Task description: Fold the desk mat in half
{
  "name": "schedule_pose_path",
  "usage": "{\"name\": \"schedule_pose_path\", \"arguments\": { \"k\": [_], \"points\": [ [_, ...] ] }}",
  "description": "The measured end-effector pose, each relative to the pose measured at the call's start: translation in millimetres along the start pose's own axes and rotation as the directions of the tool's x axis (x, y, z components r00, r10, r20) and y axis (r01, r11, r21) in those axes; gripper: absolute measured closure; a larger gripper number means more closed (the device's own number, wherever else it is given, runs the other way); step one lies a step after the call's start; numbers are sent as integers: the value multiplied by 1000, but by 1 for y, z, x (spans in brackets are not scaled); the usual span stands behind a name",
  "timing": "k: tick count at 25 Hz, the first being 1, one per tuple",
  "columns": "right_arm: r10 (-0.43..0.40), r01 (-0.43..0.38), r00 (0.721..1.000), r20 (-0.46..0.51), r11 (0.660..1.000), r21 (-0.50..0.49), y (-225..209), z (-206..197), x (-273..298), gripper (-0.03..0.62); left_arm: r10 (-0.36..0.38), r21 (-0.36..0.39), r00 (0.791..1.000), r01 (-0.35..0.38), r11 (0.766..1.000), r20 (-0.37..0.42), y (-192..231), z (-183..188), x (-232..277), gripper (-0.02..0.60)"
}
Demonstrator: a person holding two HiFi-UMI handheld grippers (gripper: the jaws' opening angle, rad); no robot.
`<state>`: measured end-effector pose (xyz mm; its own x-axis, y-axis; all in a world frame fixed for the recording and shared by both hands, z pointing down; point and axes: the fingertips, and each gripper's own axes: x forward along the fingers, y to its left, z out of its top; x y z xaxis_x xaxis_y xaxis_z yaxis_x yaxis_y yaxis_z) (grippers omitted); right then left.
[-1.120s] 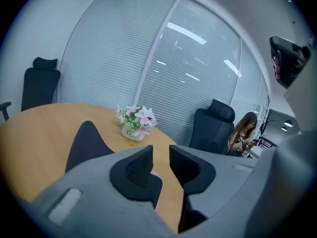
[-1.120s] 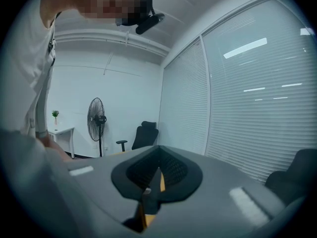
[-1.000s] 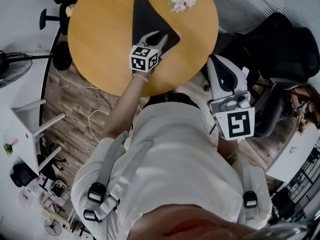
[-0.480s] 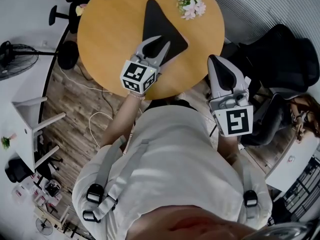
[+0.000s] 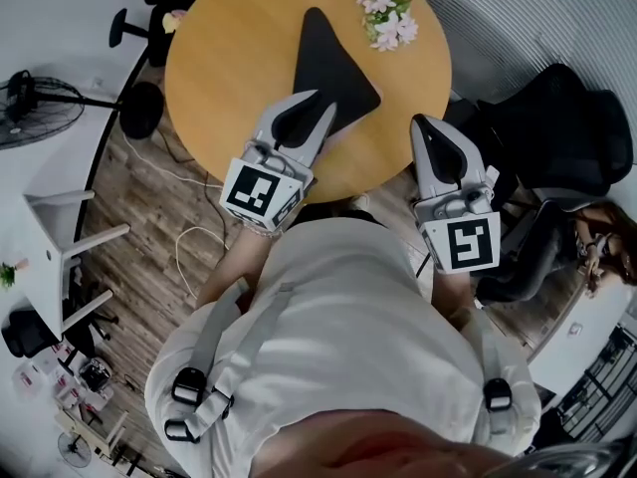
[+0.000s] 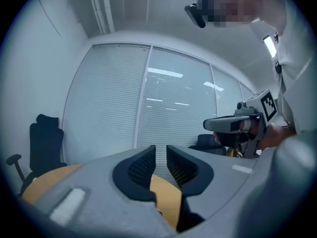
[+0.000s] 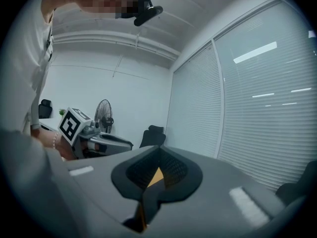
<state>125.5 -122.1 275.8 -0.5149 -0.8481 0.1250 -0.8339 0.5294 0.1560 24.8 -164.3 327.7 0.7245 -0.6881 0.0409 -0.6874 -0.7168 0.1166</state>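
Evidently a late stage of the fold.

1. Room: an office with slatted blinds [image 6: 114, 98] over glass walls, a wood floor [image 5: 149, 207], a black chair [image 5: 557, 137] at the right and a standing fan [image 5: 40, 108] at the left.
2. Bench [image 5: 219, 78]: round, pale wood, carrying only two things.
3. Desk mat [image 5: 333, 63]: black, lying flat near the bench's middle as a triangle, its point away from the person. It appears doubled over, though the head view is too distant to show the layers. Its shape matches that of a second ago.
4. Left claw [image 5: 320, 103]: a second ago it sat low on the mat's near corner; now it is raised clear, nearer the person. Its jaws have just been closing, stand a narrow gap apart and hold nothing. The mat is thus released, and the fold is probably done.
5. Right claw [image 5: 423, 125]: beside the bench's near right edge, jaws together, empty.
6. Flowers [image 5: 388, 18]: a pale sprig at the far edge, apart from the mat.
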Motion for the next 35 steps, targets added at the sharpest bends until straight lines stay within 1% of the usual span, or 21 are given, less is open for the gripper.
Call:
{"name": "schedule_pose_path", "arguments": {
  "k": [2, 5, 6, 9, 11, 13, 14, 16, 17, 19, 22, 25, 35],
  "points": [
    [10, -10, 1000, 3, 1000, -18, 2, 0, -2, 589, 16, 7, 1000, -16, 1000, 15, -3, 15, -9, 508],
    [16, -16, 1000, 16, 1000, 9, 8, 10, 3, 589, 39, 18, 998, -40, 999, 47, -5, 34, -23, 508],
    [18, -18, 1000, 10, 1000, 8, 9, 10, 4, 589, 48, 30, 997, -49, 998, 56, -5, 40, -26, 508],
    [18, -20, 999, -47, 999, -31, 8, -2, 2, 589, 73, 61, 995, -78, 995, 73, -8, 49, -37, 508],
    [34, -35, 999, -36, 999, -39, 11, 1, 3, 589, 91, 61, 993, -97, 993, 81, -9, 53, -45, 508],
    [47, -47, 999, 3, 998, -34, 16, 11, 8, 589, 108, 57, 991, -112, 992, 82, -7, 56, -52, 508],
    [48, -48, 999, 1, 998, -30, 17, 11, 9, 589, 114, 54, 990, -119, 991, 82, -6, 57, -55, 508],
    [45, -46, 998, -46, 998, -33, 17, 2, 9, 589, 128, 49, 989, -132, 990, 76, -4, 58, -61, 508],
    [48, -49, 998, -47, 998, -28, 19, 1, 11, 589, 135, 49, 988, -139, 989, 72, -2, 58, -63, 508],
    [61, -61, 998, 4, 998, -21, 23, 11, 16, 589, 143, 60, 987, -148, 987, 72, 0, 58, -66, 508],
    [70, -70, 997, 16, 997, -25, 25, 14, 19, 589, 143, 69, 987, -148, 987, 74, 2, 56, -66, 508],
    [66, -66, 998, 13, 998, -2, 26, 18, 23, 589, 148, 71, 987, -152, 986, 65, 5, 55, -65, 508],
    [54, -54, 998, 15, 999, -3, 24, 20, 28, 589, 144, 74, 988, -148, 986, 60, 13, 55, -61, 508]
  ]
}}
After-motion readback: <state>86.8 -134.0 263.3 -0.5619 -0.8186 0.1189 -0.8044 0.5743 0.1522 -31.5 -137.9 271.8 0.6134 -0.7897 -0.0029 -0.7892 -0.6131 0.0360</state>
